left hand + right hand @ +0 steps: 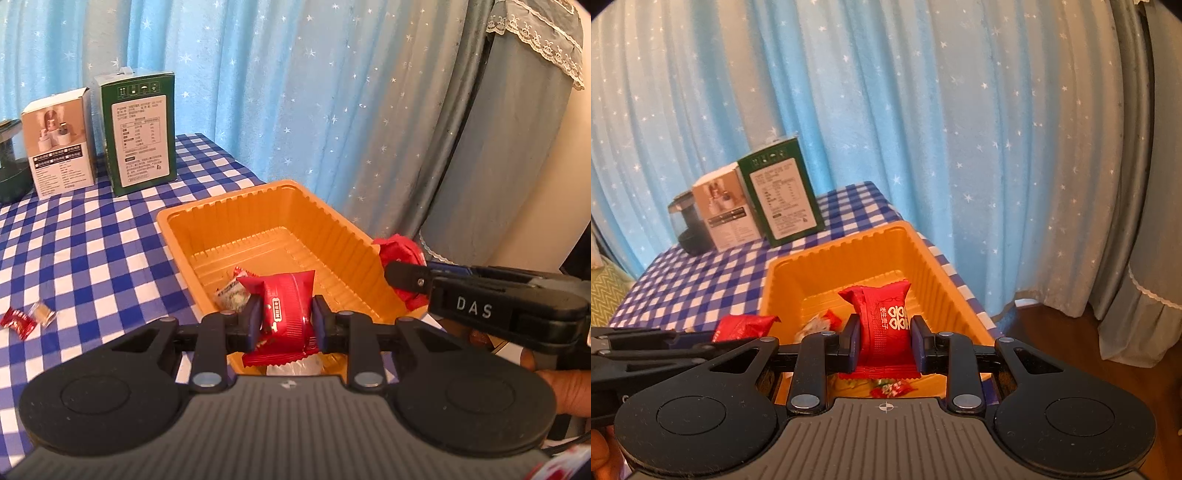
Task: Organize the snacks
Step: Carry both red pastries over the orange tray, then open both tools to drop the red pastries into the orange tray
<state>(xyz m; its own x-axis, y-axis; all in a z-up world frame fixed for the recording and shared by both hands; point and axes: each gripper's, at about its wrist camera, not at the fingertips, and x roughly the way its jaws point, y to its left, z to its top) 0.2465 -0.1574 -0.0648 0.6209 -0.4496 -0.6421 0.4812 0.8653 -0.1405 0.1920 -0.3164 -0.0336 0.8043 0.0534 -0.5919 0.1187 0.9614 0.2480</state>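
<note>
My left gripper (284,319) is shut on a red snack packet (286,295), held over the near end of the orange ribbed tray (192,225). My right gripper (884,341) is shut on another red packet (886,321) with white print, above the near part of the same tray (923,254). In the left wrist view the right gripper (402,277) comes in from the right, its red packet (400,249) at the tray's right rim. Seen from the right wrist, the left gripper (701,341) holds its packet (742,326) by the tray's left wall. Small wrapped candies (232,293) lie in the tray.
Two small candies (16,321) (43,313) lie on the blue checked tablecloth (92,240), left of the tray. At the back stand a green box (142,133), a white box (59,144) and a dark appliance (9,162). A blue starred curtain hangs behind the table.
</note>
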